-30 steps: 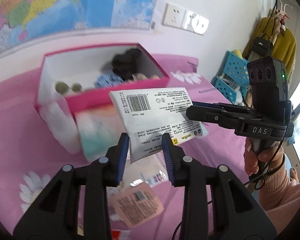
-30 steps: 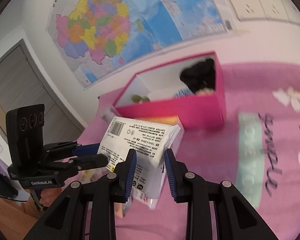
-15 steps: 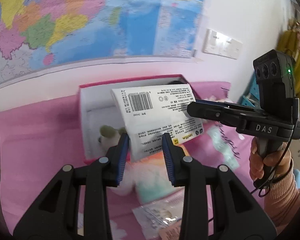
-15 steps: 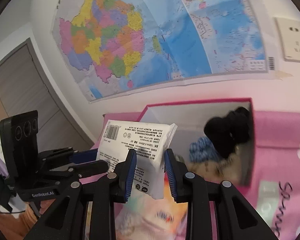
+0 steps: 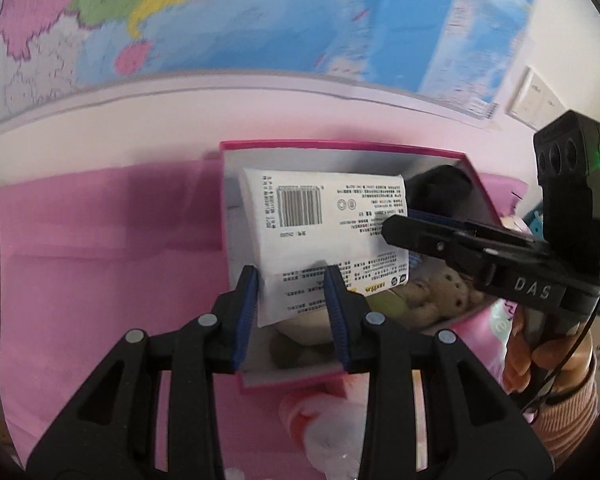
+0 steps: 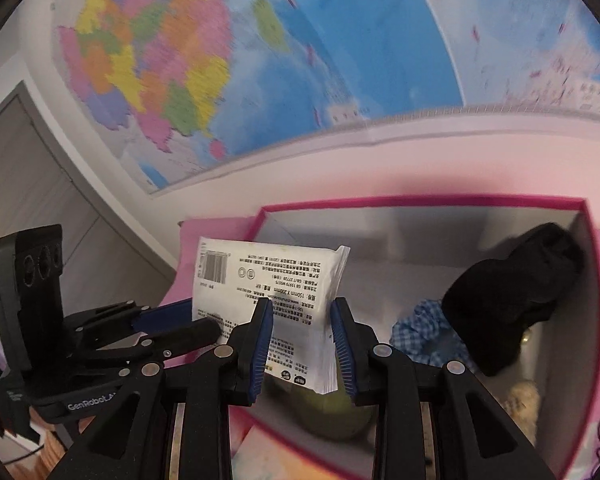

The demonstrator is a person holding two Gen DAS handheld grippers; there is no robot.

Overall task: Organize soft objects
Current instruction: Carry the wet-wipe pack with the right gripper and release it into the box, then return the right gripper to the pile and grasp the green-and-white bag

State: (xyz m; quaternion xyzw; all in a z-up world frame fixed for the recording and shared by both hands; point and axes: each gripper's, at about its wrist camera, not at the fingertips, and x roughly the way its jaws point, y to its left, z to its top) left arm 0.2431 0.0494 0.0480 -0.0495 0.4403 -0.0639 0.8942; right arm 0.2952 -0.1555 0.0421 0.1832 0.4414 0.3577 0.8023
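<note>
Behind everything, a large coloured wall map [image 5: 260, 20] covers the pale wall, with a grey door [image 6: 28, 184] at the left edge of the right wrist view and a white socket plate [image 5: 534, 100] beside the map's right end. Below the map a pink cloth [image 5: 100, 248] covers the surface, which may be a bed or a counter; I cannot tell which. On it stands an open pink box [image 5: 340, 145] with a pale inside. Both tools carry one white wipes packet [image 5: 324, 232], printed with a barcode and small black text, and it hangs in the air above the open box. The left tool [image 5: 292, 300] is closed narrowly on the packet's near lower edge, blue pads against it. The right tool [image 6: 300, 336] has the packet's other end between its blue pads; its jaws are opening slightly, and the packet is still pinched there, as far as can be seen. In the left wrist view the right tool reaches in from the right, held by a hand [image 5: 540, 360] in a pink ribbed sleeve [image 5: 568, 420]. Inside the box lie a black soft item [image 6: 512, 292] against the right wall, a blue checked cloth [image 6: 424, 332] beside it, a beige plush toy [image 5: 444, 292] and something yellow-green [image 6: 332, 412] under the packet.
</note>
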